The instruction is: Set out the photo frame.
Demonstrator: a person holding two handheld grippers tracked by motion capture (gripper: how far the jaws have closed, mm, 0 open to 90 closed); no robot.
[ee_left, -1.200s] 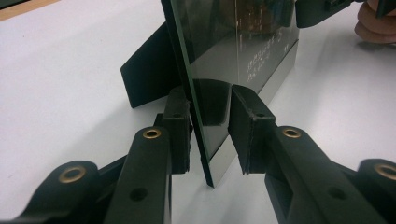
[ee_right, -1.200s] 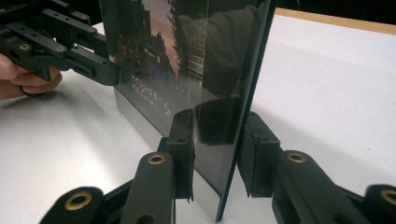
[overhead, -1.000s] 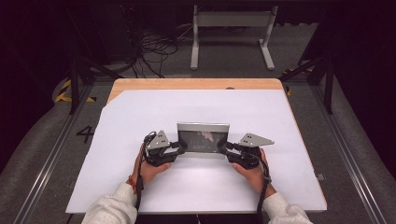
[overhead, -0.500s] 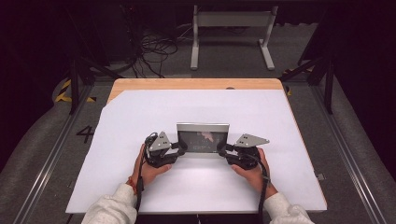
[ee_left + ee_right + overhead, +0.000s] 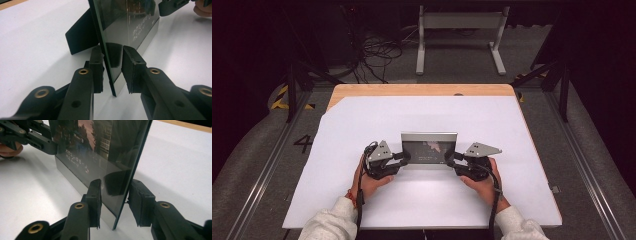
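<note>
Near edge of the high view: two grey sleeves and hands come in from the bottom, one gripper in each. The left gripper (image 5: 404,157) sits at the left end of a glass-fronted picture frame (image 5: 429,150), the right gripper (image 5: 449,158) at its right end, both low over the white table cover (image 5: 377,120).

In the left gripper view the frame's side edge (image 5: 110,62) stands between the two black jaws. Jaws have just been closing, but a gap shows on both sides of the glass; the pads don't press on it. So apart, frame edge between them.

In the right gripper view it's the same: the frame edge (image 5: 127,180) runs between the jaws, which have just been opening, and daylight shows on each side. Apart, not clamped.

The frame stands upright on the cover, near the table's middle, its dark glass facing the person, a silver strip along its bottom. A black back stand (image 5: 81,35) props it from behind.

Farther off: bare wooden table edge (image 5: 422,90), then cables (image 5: 377,52) on the floor and a grey metal stand (image 5: 459,22).
</note>
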